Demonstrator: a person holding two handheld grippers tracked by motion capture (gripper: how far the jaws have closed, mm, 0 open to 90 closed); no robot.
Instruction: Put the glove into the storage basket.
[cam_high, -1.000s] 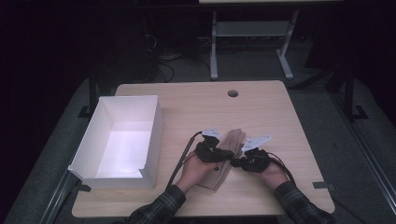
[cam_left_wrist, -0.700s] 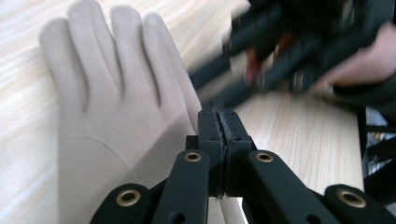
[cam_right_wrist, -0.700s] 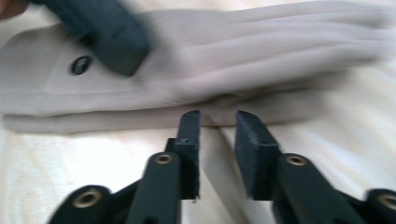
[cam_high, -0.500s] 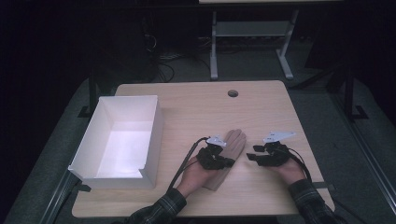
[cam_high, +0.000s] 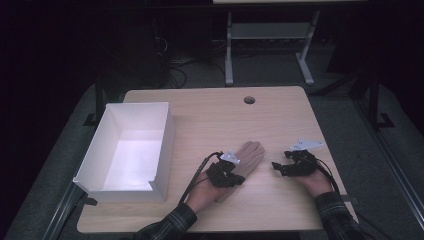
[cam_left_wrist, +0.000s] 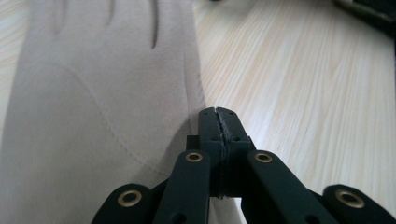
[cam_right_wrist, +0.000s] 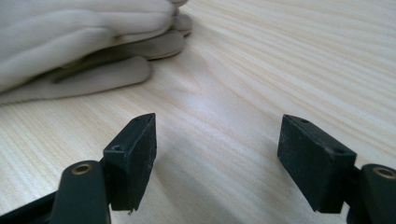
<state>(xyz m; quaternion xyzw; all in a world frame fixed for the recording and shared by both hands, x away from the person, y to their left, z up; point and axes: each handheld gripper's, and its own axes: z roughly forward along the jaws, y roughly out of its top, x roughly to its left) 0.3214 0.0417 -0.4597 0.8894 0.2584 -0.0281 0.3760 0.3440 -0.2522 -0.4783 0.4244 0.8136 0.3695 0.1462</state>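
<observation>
Dim room, grey carpet floor

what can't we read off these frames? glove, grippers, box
- Glove cuff: high view, covered by left gripper and hand.
- Whether the shut left gripper pinches fabric: left gripper view, jaws hide the contact.
- Box floor: high view, glare.
- Right gripper: open, nothing between.

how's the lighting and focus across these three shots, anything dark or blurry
High view: room behind the table is nearly black, white box glows brightest. Left gripper view: glove soft, claw sharp. Right gripper view: evenly lit, glove fingers blurred.
</observation>
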